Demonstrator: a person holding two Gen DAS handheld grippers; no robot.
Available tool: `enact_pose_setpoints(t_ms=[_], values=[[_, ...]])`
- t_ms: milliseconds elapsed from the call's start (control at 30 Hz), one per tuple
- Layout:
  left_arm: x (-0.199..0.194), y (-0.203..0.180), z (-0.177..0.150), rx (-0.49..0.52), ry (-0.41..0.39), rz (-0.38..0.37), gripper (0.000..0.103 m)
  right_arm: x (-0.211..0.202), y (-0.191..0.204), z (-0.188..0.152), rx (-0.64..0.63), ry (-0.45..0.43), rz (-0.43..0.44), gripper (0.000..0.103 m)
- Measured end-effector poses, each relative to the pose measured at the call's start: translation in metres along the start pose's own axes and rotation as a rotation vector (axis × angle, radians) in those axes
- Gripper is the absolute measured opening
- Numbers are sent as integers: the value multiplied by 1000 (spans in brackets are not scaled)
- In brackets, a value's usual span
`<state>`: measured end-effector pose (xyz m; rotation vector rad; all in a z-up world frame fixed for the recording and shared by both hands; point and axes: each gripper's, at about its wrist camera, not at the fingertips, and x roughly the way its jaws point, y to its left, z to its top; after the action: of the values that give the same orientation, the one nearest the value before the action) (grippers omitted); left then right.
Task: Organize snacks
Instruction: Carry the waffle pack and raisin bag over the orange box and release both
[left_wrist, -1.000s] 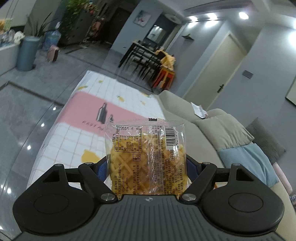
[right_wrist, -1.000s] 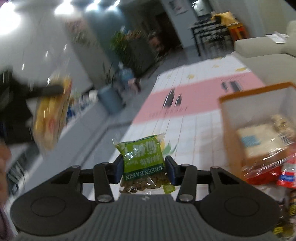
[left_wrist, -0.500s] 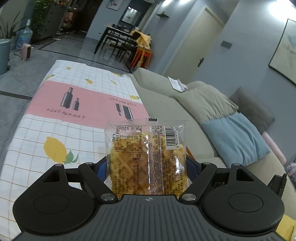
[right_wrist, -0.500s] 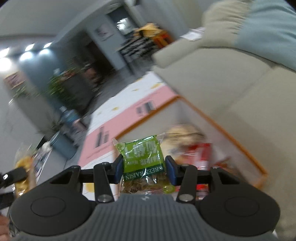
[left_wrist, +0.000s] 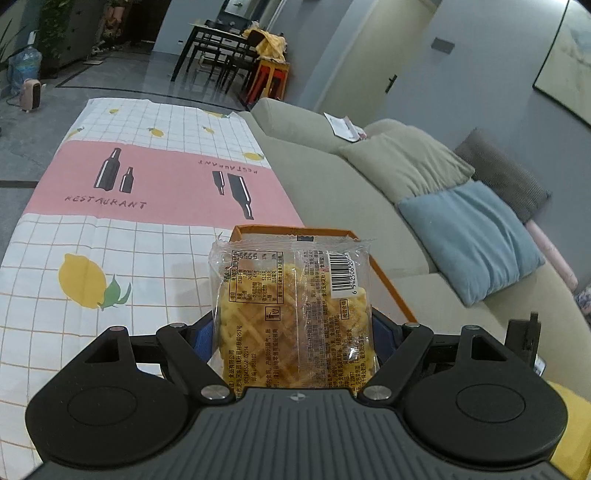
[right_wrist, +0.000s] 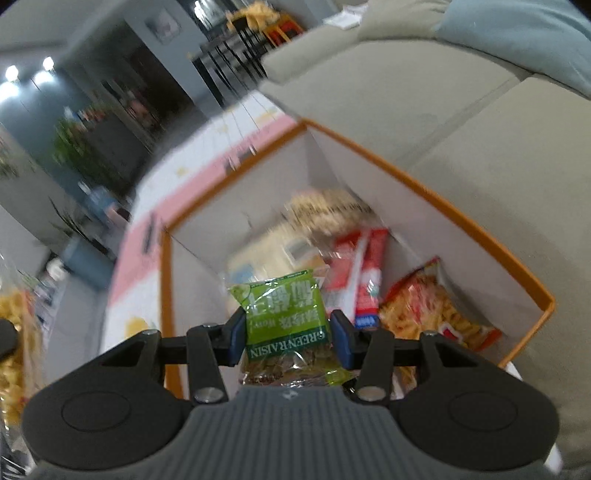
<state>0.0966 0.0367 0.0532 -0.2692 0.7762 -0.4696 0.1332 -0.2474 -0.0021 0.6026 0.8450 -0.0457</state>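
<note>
Left wrist view: we hold a clear waffle packet upright between the blue pads of our left hand-held gripper, which is clenched on its two sides. Just beyond the packet's top edge we see the orange rim of a box. The box stands on a counter covered with a checked cloth printed with lemons, bottles and a pink band. To the right of this hand-held gripper runs a beige sofa carrying a blue cushion.

From the right wrist view, our right hand-held gripper hangs over the open box with a green raisin packet between its pads. Its jaws have just been opening, and we cannot tell whether the pads press the packet. Below and ahead of it, inside the box, lie a red-and-white packet, an orange snack bag to the right, and blurred pale packets farther in. At the far left edge we glimpse the waffle packet again.
</note>
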Motion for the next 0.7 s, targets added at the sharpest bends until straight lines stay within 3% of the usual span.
enact_pose_setpoints(t_ms=[67,133,167,700], values=[[3,-2,0,12,0,7,92,5,6,2,-40,61,-19,55],[7,-5,1,7,1,12,92,3,8,2,-66,63,-31,74],[10,-6,2,4,4,14,92,0,7,3,-63,56,-34,77],[83,-36,14,25,78,104,92,-12,-22,5,-143,16,90,77]])
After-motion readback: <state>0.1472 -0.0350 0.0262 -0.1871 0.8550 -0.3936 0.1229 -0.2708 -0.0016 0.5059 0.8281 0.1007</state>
